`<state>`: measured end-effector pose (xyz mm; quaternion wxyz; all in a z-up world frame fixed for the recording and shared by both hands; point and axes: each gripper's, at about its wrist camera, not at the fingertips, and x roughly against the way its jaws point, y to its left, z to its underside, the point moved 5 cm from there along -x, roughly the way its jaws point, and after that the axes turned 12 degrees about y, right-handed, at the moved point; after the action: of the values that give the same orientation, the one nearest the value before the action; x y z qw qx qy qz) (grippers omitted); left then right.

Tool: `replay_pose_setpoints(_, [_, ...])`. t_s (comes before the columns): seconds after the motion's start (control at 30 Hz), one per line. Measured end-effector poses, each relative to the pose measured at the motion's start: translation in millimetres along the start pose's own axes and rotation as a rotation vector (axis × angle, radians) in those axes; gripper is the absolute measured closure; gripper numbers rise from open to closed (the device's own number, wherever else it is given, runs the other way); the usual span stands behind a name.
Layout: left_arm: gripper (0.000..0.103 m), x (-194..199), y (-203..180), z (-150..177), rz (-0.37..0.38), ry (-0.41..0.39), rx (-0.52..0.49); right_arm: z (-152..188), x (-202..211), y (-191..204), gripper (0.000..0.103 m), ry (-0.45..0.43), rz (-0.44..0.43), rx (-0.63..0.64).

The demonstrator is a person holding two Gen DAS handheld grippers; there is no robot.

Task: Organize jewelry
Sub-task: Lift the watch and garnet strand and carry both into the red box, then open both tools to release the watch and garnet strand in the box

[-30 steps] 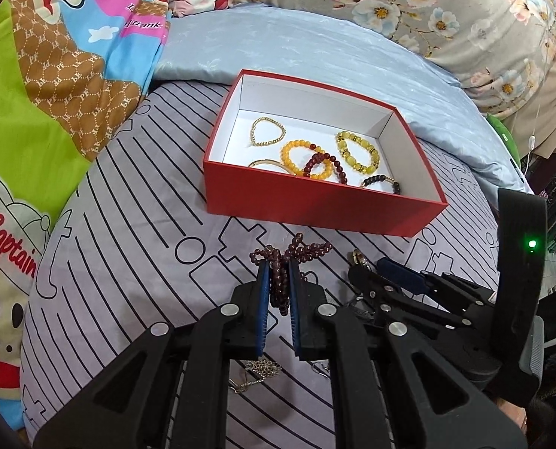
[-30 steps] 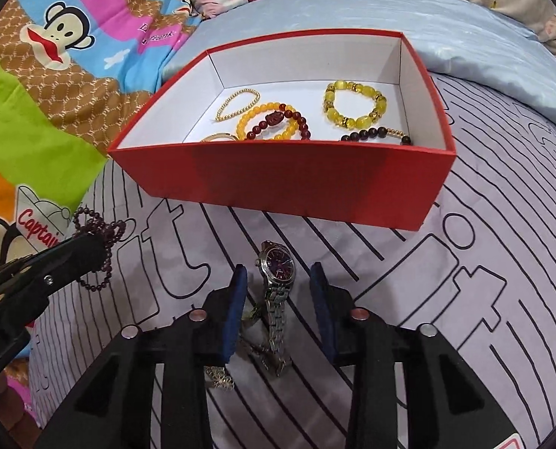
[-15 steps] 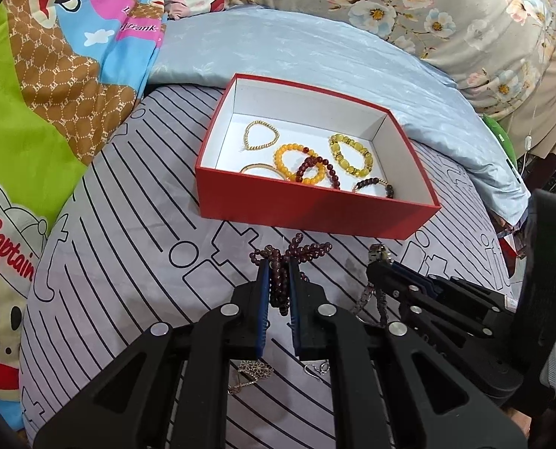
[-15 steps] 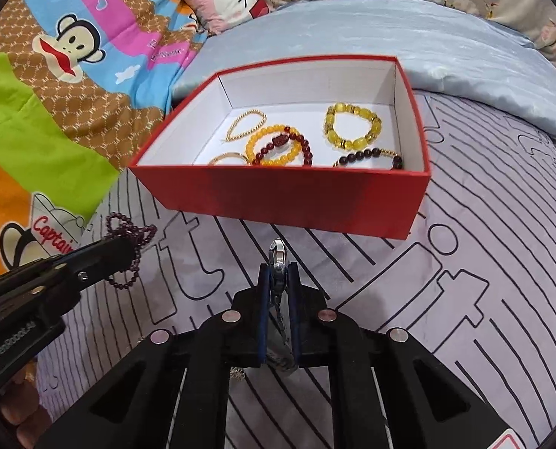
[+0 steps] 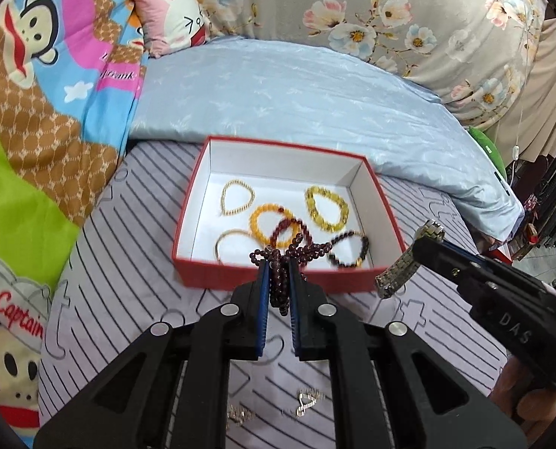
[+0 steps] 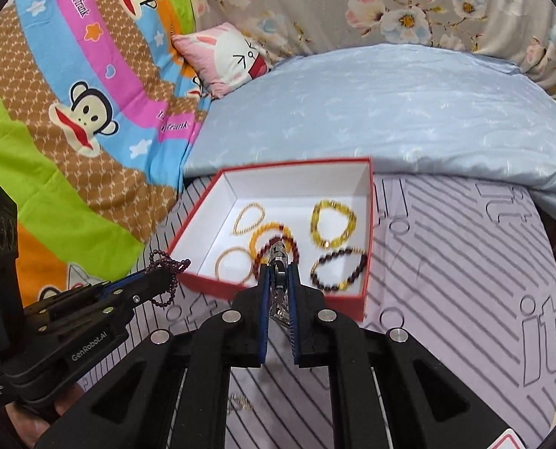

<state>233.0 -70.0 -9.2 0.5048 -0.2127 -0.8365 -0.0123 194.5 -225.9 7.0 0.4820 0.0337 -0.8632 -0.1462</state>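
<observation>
A red box (image 5: 203,277) with a white inside lies on the striped bed cover and holds several bead bracelets (image 5: 326,207). It also shows in the right wrist view (image 6: 347,305). My left gripper (image 5: 279,265) is shut on a dark red bead necklace (image 5: 279,288), held in the air over the box's near wall. My right gripper (image 6: 279,273) is shut on a silver metal watch (image 6: 278,258), lifted above the box's near edge. The watch (image 5: 401,269) also shows in the left wrist view, right of the box. The necklace (image 6: 165,273) hangs at the left in the right wrist view.
Two small gold and silver trinkets (image 5: 307,402) lie on the striped cover (image 5: 128,299) below my left gripper. A pale blue quilt (image 5: 296,101) lies behind the box. A cartoon monkey blanket (image 5: 34,112) and a pink pillow (image 5: 173,18) are at the left.
Both grippers have risen and moved toward the box. The right gripper closed on the watch and lifted it off the cover. The left kept hold of the necklace.
</observation>
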Motion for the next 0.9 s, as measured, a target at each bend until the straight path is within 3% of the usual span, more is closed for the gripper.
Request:
replay_pose_setpoints(0.23, [0.093,-24,-1,-39,-0.021,-0.014,-0.013,-40,-24,-6,0.094,0.000,0.035,0.010])
replay_pose_setpoints(0.7, [0.091,-86,14,-67,-0.056,0.042,0.019,-65,-96,-11,0.093,0.081,0.075,0.002])
replay_pose_setpoints(0.9, [0.090,-86,18,-72,-0.068,0.025,0.034,-71,-89,-7,0.090,0.044,0.077,0.009])
